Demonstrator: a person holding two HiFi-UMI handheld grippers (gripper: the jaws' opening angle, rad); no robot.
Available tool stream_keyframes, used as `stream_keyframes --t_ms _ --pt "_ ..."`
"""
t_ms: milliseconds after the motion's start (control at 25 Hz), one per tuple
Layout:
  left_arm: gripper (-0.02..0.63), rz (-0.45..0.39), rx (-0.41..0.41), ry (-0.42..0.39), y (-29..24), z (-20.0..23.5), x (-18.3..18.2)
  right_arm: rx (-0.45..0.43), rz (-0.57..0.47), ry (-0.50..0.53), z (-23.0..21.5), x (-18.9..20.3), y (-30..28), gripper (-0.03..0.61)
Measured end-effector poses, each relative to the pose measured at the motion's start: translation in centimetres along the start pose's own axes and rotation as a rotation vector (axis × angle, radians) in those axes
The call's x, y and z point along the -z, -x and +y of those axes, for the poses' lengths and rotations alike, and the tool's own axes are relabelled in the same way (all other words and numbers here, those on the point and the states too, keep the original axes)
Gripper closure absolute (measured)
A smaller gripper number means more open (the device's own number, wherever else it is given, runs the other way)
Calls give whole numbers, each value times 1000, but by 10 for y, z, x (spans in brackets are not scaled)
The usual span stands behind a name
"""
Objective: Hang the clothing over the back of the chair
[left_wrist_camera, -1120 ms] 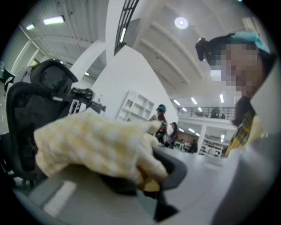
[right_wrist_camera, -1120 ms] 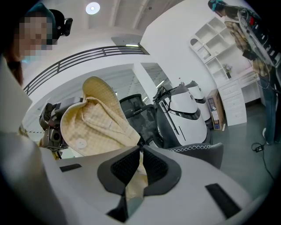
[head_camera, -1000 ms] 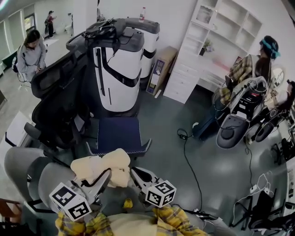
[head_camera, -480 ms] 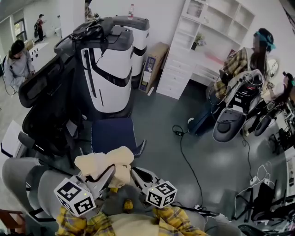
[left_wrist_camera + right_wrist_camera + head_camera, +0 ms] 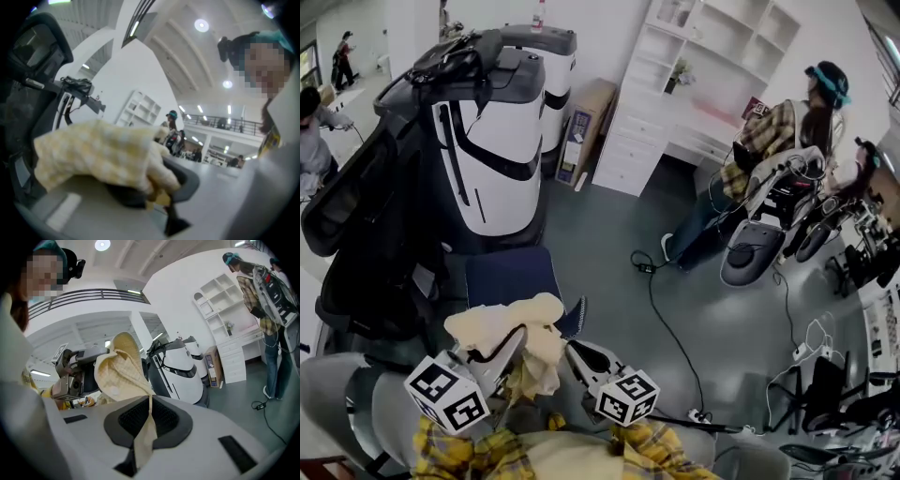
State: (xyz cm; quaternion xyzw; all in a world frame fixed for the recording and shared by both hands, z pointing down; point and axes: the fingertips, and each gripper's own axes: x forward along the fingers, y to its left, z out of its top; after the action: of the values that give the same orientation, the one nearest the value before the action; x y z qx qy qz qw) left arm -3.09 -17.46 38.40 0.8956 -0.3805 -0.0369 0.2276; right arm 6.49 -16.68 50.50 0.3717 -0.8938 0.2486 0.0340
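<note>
1. Now, the left tool (image 5: 161,194) and the right tool (image 5: 145,423) each clamp the yellow clothing (image 5: 502,323), which is bunched between them, near the person.
2. The black chair (image 5: 366,234) stands at the far left with its back bare, so carrying and draping are still to do.

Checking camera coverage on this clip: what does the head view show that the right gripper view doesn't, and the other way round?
Only the head view: the dark blue chair seat beyond the pale yellow garment, and the marker cube on the right gripper. Only the right gripper view: that gripper's jaws pinched shut on a narrow strip of the fabric, and a button on the cloth. Both: the garment, the left gripper holding its other side, the white-and-black machine and the white shelving.
</note>
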Motion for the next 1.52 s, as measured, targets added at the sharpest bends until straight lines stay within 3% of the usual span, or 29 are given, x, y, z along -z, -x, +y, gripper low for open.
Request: stream_keyframes --t_ms 440,1000,1360,1520 --pt "554 16 36 11 -24 55 -19 49 -8 6 -6 -14 -38 563" --pt "551 99 -33 131 -56 126 18 108 22 -6 -21 -12 -52 563" --pt "549 199 -56 228 -67 158 58 122 46 -8 -24 -6 -60 563" --pt "549 271 -64 218 -72 164 75 121 55 -9 -24 -4 -64 563"
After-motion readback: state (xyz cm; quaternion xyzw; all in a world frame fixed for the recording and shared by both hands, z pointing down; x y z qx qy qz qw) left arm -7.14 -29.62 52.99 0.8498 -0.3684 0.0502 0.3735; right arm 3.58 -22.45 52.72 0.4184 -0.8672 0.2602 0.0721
